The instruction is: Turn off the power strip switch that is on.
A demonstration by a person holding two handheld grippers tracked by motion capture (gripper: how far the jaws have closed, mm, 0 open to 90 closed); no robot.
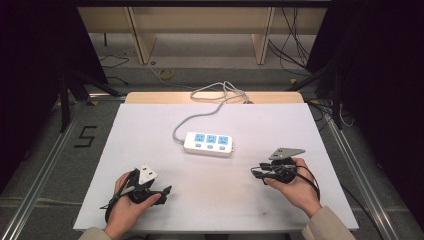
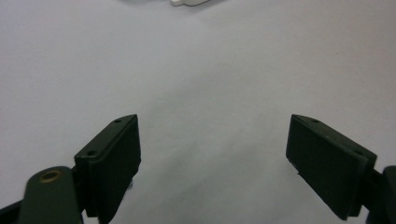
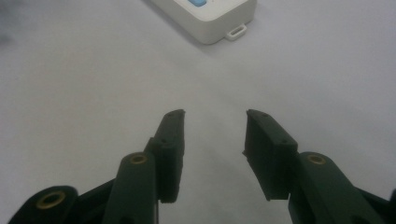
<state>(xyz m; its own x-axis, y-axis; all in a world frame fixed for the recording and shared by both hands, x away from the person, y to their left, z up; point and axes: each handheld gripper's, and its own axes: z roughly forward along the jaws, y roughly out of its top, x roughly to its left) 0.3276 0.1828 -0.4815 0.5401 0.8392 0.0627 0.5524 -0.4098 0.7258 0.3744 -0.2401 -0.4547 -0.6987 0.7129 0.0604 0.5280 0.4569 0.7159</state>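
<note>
The white power strip (image 1: 208,143) lies flat near the middle of the white table (image 1: 150,200), its three blue-faced sockets up and its grey cord (image 1: 186,121) running off the far edge to the floor. The right gripper (image 1: 257,172) rests low on the right, well apart from the strip's right end, jaws parted with nothing between them; the right gripper view shows the strip's corner with its small hanging lug (image 3: 236,32) ahead and slightly left. The left gripper (image 1: 167,190) sits at the near left, jaws spread wide and empty over bare table, the strip a sliver at the far edge of its view. The likely risk: the strip is light and loose on a smooth sheet, so a one-sided push from the right could skate it leftward or swing it around its cord instead of seating between the jaws; a grab at the rounded corner could slip off. The surface is plain and matte. Beyond it are wooden furniture legs, loose cables on the floor, dark curtains either side, and a taped "5" (image 1: 86,136) on the left
</note>
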